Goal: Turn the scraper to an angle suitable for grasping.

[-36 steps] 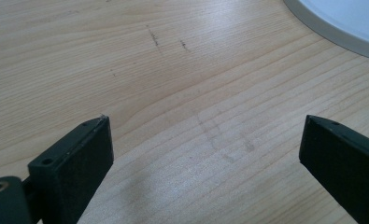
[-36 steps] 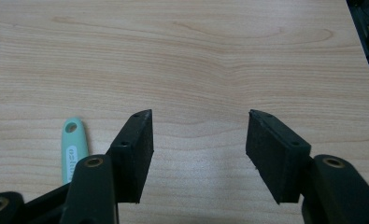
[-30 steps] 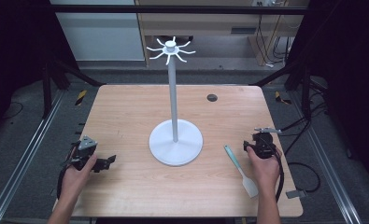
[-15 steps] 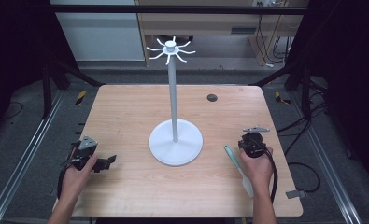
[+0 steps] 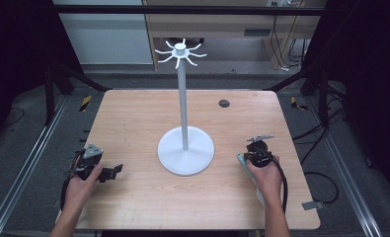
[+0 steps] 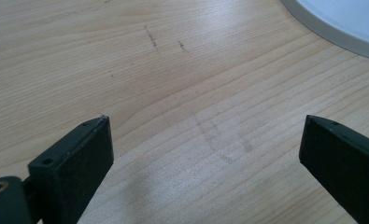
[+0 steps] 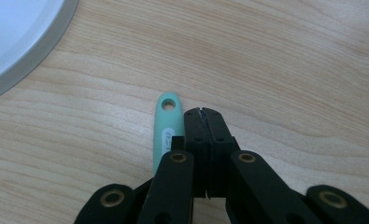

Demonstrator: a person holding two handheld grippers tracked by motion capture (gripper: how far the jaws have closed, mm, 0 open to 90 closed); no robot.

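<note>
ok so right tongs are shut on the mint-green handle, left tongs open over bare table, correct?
Not quite. The right tongs are shut, but on nothing: in the right gripper view the jaws meet each other, and the mint-green handle lies beside them, just off their left edge, not between them. The left tongs are open over the bare table, as you said.

I saw both grippers black: the left gripper [image 5: 114,171] carried a grey three-cornered plate, the right gripper [image 7: 204,122] had brass-ringed pivot screws and trailed a black cable; my forearms wore no sleeves.
</note>
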